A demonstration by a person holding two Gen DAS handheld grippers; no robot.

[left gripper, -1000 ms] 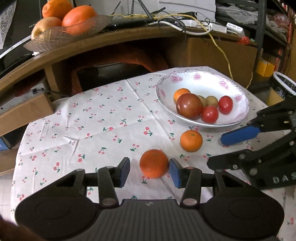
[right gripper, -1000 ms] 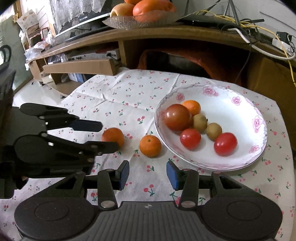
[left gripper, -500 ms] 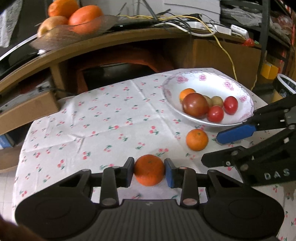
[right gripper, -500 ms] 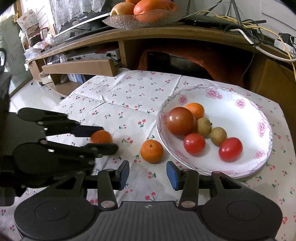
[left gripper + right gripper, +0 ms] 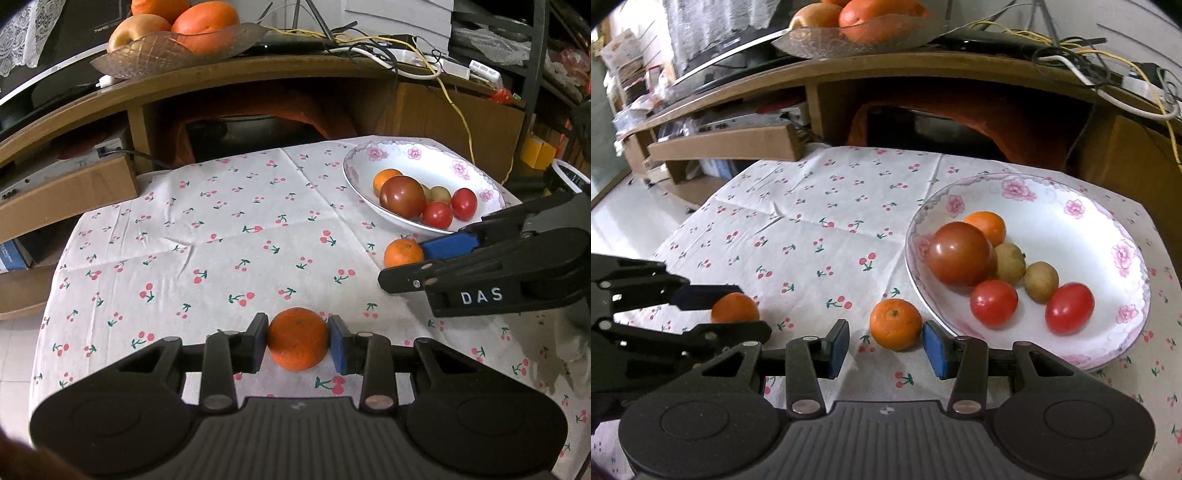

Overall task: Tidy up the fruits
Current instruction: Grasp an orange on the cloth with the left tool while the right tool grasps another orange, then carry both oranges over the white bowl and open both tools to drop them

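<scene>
Found the left gripper (image 5: 298,341) clenched on the held mandarin (image 5: 298,338), blue pads pressed to both its flanks, low over the cherry-print cloth (image 5: 221,229) on the counter; could not tell whether lifted clear or resting on it. Found the right gripper (image 5: 886,350) with jaws released and spread wider than the fruit in front of them. Saw the loose mandarin (image 5: 895,324) sitting on the cloth straight ahead of those jaws, just past the pad tips and a touch right of the midline, with the flowered plate (image 5: 1071,192) just beside it on the right. Noted the right-hand pad close to the plate rim, so judged a short push forward enough to bracket the fruit, with care owed to that rim. Judged no long axis to worry about: round fruit, any closing line as good as another. Reckoned the right gripper far the nearer to the loose one, the left already occupied. Placed the plate ahead and to the right of the left gripper, well apart from it, with the right gripper lying across the way there. Counted two mandarins outside the plate, one gripped and one free. Counted six pieces inside: one small orange fruit, one large dark tomato, two small red tomatoes, two brownish round fruits. Spotted a glass dish (image 5: 155,51) up on the shelf behind, with at least three more fruits, apparently no part of this job.
</scene>
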